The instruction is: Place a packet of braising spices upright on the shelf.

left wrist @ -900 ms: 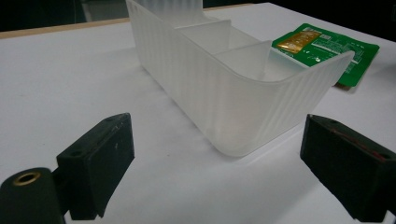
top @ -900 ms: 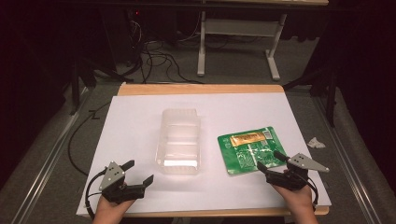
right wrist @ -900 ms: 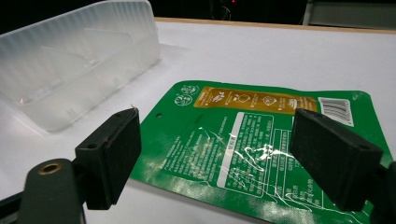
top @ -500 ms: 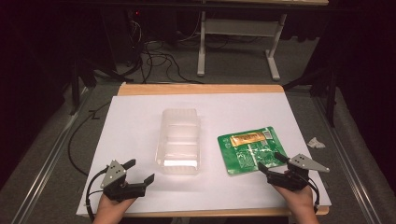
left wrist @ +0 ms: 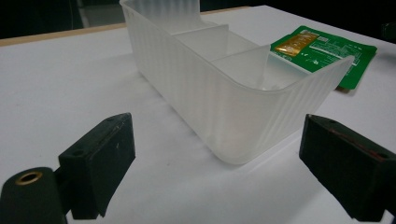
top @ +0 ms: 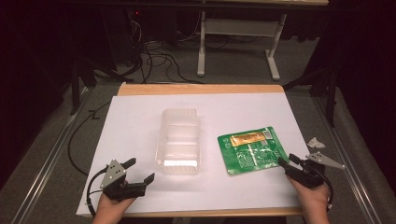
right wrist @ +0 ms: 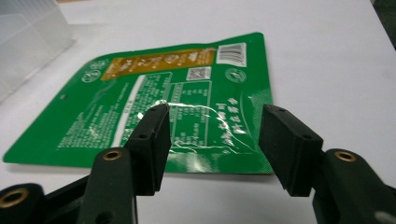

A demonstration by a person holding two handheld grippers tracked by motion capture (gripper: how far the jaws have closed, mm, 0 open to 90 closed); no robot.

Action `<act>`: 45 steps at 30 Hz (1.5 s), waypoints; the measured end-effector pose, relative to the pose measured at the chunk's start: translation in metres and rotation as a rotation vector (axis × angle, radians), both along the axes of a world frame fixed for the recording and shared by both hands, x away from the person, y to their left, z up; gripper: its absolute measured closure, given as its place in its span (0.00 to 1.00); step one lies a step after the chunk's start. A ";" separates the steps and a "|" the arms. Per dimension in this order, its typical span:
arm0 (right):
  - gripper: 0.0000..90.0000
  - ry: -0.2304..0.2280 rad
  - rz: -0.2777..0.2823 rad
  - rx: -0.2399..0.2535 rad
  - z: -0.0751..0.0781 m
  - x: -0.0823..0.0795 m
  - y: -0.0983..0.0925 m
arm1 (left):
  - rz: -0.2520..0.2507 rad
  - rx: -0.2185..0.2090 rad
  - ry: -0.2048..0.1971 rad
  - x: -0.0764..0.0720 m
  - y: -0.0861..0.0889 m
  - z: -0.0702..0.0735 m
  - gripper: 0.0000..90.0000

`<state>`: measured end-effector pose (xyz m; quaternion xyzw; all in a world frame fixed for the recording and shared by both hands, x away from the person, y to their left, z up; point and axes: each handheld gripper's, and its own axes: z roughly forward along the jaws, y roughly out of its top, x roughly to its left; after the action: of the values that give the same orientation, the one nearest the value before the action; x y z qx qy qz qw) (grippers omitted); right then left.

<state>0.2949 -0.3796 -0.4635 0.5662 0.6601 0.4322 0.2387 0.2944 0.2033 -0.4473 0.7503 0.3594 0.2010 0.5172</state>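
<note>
The right gripper (right wrist: pixel 212 140) stands with its jaws partly open over the near edge of the green packet (right wrist: pixel 154 98), pads not pressing it. The left gripper (left wrist: pixel 215 163) gapes wide, empty, with the clear divided container (left wrist: pixel 219 88) just ahead of its jaws.

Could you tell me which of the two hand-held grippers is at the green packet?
The right hand-held gripper: its open jaws are at the green packet, while the left faces the clear box.
</note>
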 end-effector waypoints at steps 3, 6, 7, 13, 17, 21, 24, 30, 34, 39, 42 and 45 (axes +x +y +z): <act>0.50 0.011 0.000 -0.011 0.000 0.003 -0.002 | 0.002 0.002 -0.010 -0.001 0.004 0.001 0.13; 0.51 0.025 -0.013 -0.021 0.002 0.010 -0.002 | 0.014 -0.020 0.000 -0.001 0.007 0.001 0.13; 0.52 0.034 -0.024 -0.030 0.003 0.014 -0.004 | 0.015 -0.022 -0.001 -0.001 0.008 0.001 0.13; 0.57 0.131 -0.053 -0.021 -0.002 0.040 -0.018 | 0.011 -0.013 -0.007 -0.002 0.006 0.001 0.13; 0.56 0.194 -0.059 -0.004 -0.010 0.049 -0.021 | 0.000 -0.008 -0.016 -0.004 0.005 0.002 0.13; 0.60 0.205 -0.041 -0.002 -0.012 0.051 -0.020 | 0.003 -0.012 -0.006 -0.002 0.005 0.000 0.13; 0.75 0.209 -0.042 -0.008 -0.012 0.052 -0.018 | 0.001 -0.008 -0.005 -0.002 0.002 0.000 0.13; 1.00 0.188 -0.014 -0.040 -0.010 0.049 -0.015 | -0.012 0.015 -0.010 -0.003 -0.002 0.000 0.13; 1.00 0.194 0.024 -0.080 -0.005 0.041 -0.008 | -0.010 0.007 -0.011 -0.002 -0.001 0.000 0.13; 1.00 0.205 0.093 -0.092 -0.003 0.016 0.002 | -0.018 0.005 -0.012 -0.001 0.000 0.000 0.13; 1.00 0.214 0.134 -0.106 -0.001 -0.002 0.012 | -0.022 0.003 -0.013 0.000 -0.002 0.000 0.13; 1.00 0.207 0.156 -0.100 0.000 -0.016 0.018 | -0.024 0.006 -0.019 -0.001 -0.003 0.001 0.13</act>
<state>0.2793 -0.3616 -0.4636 0.5421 0.7438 0.3553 0.1630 0.2935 0.2005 -0.4459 0.7541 0.3450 0.2030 0.5207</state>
